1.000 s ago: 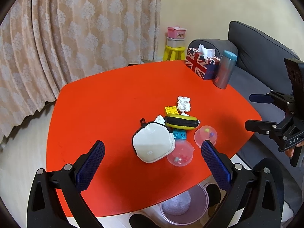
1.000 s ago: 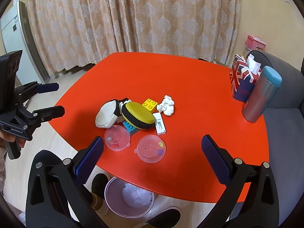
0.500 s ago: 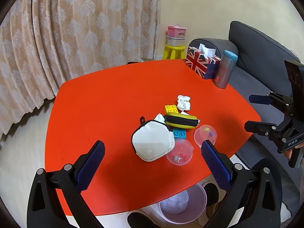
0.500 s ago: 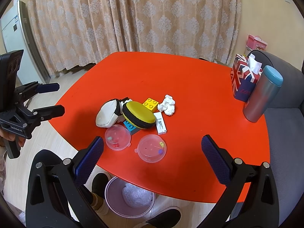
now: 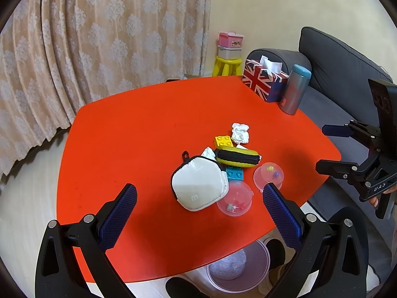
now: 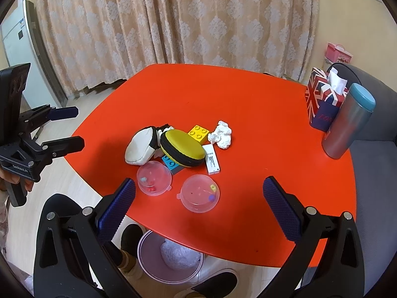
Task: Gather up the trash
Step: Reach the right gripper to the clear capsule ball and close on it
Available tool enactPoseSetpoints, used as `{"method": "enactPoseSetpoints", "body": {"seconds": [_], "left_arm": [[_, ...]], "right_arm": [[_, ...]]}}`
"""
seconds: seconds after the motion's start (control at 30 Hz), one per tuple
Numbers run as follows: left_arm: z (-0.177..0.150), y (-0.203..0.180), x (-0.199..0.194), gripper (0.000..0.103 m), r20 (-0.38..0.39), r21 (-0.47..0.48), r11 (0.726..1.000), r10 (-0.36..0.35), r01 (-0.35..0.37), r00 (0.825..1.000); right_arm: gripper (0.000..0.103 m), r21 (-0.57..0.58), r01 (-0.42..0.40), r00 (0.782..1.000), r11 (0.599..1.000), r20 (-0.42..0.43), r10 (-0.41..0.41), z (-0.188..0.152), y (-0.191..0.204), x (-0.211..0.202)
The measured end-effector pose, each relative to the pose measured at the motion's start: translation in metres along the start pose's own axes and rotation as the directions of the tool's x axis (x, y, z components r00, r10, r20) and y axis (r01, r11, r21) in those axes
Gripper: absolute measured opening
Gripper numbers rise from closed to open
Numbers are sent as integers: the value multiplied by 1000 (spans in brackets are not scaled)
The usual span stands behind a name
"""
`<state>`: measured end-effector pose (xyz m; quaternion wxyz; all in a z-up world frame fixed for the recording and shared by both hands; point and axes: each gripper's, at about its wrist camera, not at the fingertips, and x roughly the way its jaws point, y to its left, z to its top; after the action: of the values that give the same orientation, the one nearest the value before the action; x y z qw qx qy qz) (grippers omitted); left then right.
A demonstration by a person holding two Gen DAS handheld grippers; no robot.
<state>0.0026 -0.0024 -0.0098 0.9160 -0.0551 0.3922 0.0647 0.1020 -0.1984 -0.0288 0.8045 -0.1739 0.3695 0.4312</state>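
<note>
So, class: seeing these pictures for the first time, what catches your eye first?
The bright red table dominates both views, with a small cluster at its middle: a yellow zip case, a white pouch and a crumpled tissue. A Union Jack tissue box stands at the far edge.

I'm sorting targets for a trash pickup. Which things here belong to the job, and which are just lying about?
For the job: crumpled tissue, second tissue wad behind the pouch, bin under the table.

Lying about: white pouch, yellow case, toy bricks, clear capsules, tissue box, tumbler.
</note>
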Motion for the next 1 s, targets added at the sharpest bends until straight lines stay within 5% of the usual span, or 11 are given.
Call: {"method": "enactPoseSetpoints", "body": {"seconds": [0.37,0.83,1.0], "left_arm": [[-3,1,8,97,-29,-3,1000,-2,2,1000],[-6,4,10,97,-56,-10,1000,-16,16,998],[-8,7,12,97,-63,-26,999,-25,24,998]], "right_arm": [[100,-81,-9,993,997,-118,-1,5,1,43],[100,-106,-59,957,993,-287,27,-6,-2,104],[79,-112,-82,945,990,-324,41,-9,0,116]]}}
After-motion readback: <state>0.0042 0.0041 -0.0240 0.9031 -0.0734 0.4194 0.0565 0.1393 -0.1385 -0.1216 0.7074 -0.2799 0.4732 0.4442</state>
